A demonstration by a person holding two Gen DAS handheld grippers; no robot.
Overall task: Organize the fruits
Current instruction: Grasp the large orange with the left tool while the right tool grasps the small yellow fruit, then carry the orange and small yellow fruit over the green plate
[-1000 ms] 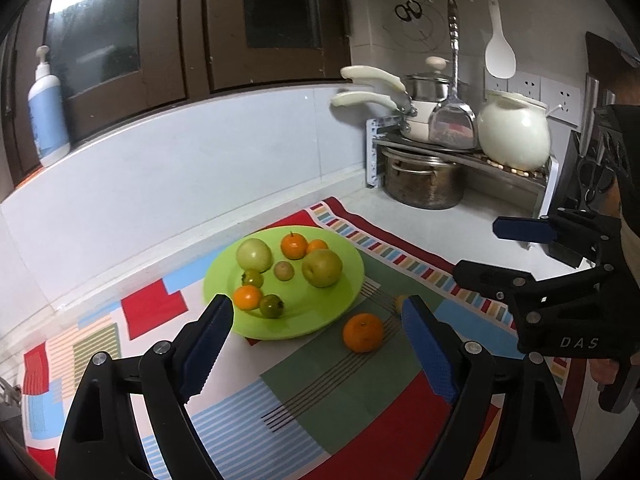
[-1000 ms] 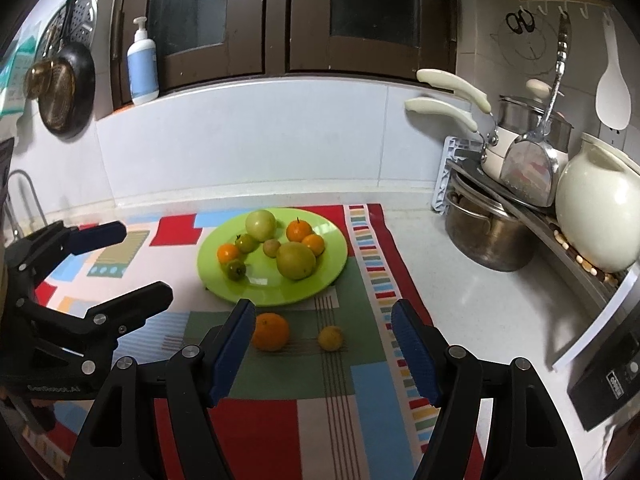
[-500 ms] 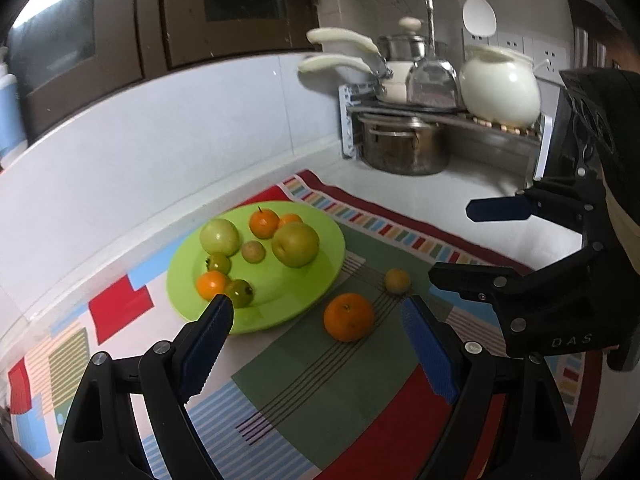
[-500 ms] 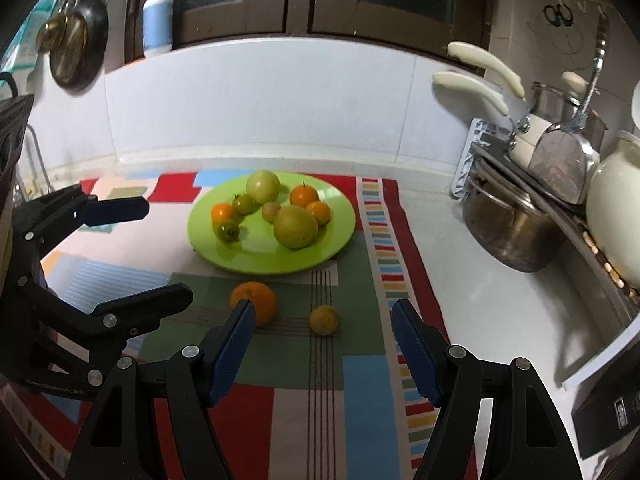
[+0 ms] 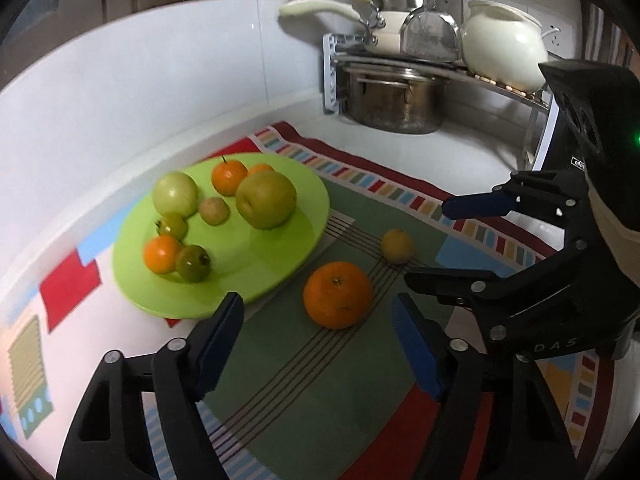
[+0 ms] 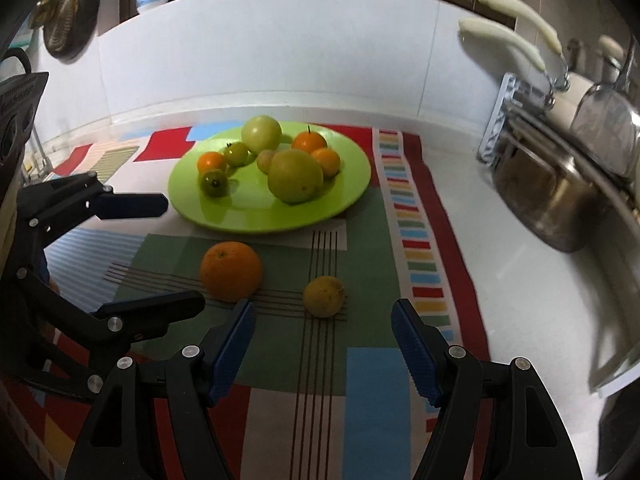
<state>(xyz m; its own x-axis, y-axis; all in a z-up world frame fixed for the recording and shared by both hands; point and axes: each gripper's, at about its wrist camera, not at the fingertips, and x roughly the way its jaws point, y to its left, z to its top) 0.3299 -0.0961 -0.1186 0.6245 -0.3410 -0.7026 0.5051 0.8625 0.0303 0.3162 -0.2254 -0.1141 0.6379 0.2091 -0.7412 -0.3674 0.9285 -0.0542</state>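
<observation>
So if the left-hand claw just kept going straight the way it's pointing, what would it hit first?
Most likely the big orange. It lies on the mat just ahead of the open left gripper, roughly centred between its fingers. Depth is hard to judge through the fisheye, so it might touch the mat first.

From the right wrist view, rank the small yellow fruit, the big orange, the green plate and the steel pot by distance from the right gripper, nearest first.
1. Small yellow fruit, on the mat just ahead of the right gripper.
2. Big orange, ahead-left on the mat.
3. Green plate, beyond both.
4. Steel pot, far right under the rack.
</observation>
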